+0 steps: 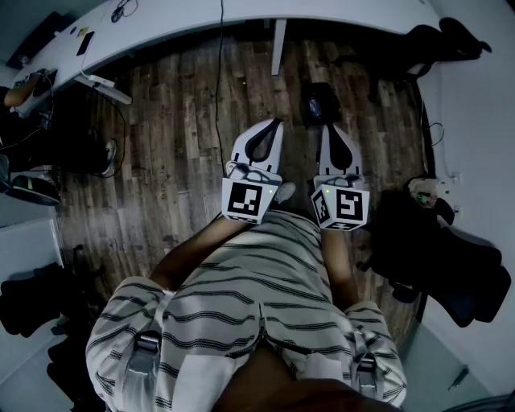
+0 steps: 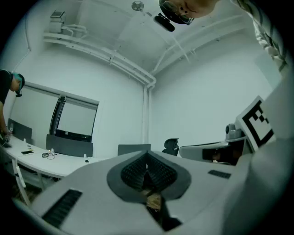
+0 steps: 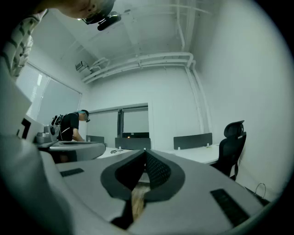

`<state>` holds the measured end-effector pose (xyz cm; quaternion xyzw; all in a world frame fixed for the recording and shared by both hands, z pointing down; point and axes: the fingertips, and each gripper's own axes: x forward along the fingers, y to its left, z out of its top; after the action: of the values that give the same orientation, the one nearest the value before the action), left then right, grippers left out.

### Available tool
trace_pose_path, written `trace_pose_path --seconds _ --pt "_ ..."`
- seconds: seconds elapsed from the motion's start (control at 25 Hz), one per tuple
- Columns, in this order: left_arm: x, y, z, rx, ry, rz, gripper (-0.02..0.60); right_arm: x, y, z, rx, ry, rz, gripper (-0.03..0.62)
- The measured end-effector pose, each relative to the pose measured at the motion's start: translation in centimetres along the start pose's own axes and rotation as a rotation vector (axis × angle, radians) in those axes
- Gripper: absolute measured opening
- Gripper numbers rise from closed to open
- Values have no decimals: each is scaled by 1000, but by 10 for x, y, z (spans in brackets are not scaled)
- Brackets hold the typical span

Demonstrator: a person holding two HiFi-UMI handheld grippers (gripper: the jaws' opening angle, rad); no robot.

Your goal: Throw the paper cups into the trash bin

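Grippers pointed away from us over the wooden floor (image 1: 177, 137). On the left, our left gripper (image 1: 278, 123) had its jaws pressed together on nothing, and just to its right our right gripper (image 1: 329, 127) was likewise closed and empty. Where the paper cups lay we could not tell.

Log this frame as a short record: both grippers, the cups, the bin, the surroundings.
left gripper: shut, nothing between the jaws, held level
right gripper: shut, nothing between the jaws, held level
paper cups: none in any view
trash bin: not identifiable
floor: wood planks
desk: white, ahead of the person
office chair: black, near the desk
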<state>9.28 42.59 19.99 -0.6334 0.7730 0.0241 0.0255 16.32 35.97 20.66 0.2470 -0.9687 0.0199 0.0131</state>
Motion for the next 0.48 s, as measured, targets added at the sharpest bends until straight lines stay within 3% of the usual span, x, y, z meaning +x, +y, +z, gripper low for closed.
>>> trace_pose_path --seconds 0.48 --pt "30 1 -12 2 23 -7 24 24 -15 -9 -8 16 25 9"
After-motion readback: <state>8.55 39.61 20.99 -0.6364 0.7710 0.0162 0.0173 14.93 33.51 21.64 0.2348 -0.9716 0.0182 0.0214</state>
